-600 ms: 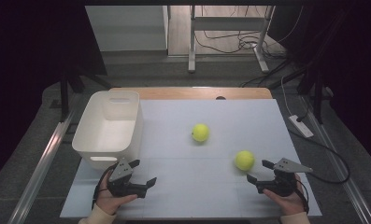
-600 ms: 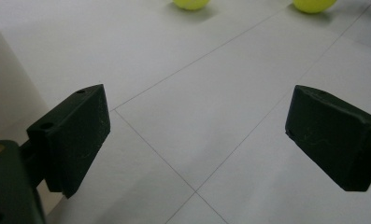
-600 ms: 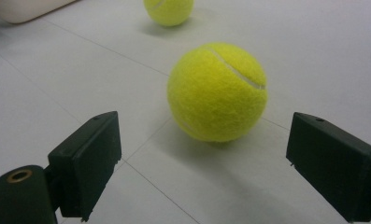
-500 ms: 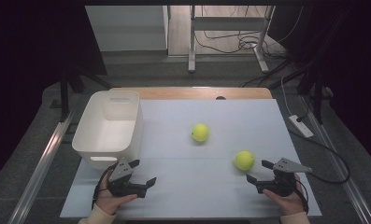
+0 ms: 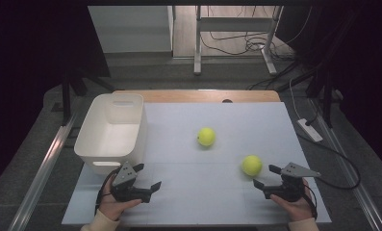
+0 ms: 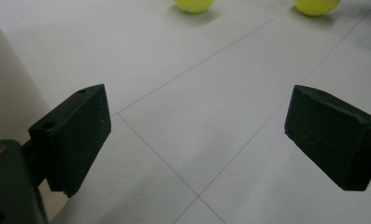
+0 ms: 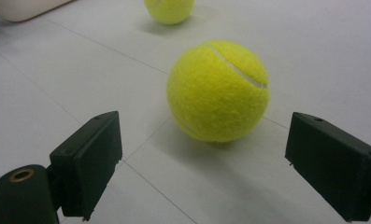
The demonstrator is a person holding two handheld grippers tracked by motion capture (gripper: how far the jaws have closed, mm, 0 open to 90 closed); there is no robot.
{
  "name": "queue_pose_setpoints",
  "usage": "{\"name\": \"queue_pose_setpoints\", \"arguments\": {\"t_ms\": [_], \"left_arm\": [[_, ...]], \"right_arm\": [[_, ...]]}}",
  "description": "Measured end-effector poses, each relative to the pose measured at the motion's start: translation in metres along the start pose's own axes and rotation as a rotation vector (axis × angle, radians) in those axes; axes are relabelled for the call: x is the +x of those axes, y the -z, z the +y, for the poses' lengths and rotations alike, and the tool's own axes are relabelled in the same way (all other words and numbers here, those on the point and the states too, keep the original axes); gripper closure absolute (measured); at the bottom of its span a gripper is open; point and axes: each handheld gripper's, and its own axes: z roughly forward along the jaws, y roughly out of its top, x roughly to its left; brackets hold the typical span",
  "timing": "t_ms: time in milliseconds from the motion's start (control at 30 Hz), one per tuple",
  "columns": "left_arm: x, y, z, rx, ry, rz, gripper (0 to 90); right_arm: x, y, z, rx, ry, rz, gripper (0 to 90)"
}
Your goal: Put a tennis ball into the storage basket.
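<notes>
Two yellow tennis balls lie on the white table top (image 5: 212,192). One ball (image 5: 206,137) rests near the middle. The other ball (image 5: 251,165) (image 7: 218,91) sits just ahead of my right gripper (image 5: 266,176) (image 7: 202,172), whose jaws stand open with nothing between them. At the front left my left gripper (image 5: 147,176) (image 6: 197,135) is open over bare table, beside the white bin (image 5: 110,132). Both balls (image 6: 194,4) (image 6: 316,5) show far off in the left gripper view. The middle ball (image 7: 169,9) shows behind the near one in the right gripper view.
The white plastic bin stands empty at the table's left side, its wall (image 6: 5,93) close to my left jaw. A wooden strip (image 5: 198,96) edges the far side. Cables and a power strip (image 5: 310,129) lie on the floor to the right.
</notes>
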Motion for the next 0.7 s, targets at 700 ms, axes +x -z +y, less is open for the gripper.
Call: {"name": "queue_pose_setpoints", "arguments": {"t_ms": [700], "left_arm": [[0.0005,-0.0023,0.0027,0.003,-0.001,-0.001,8.4]], "right_arm": [[-0.0035,-0.0017,-0.0015,0.003,-0.009,0.005,11.5]]}}
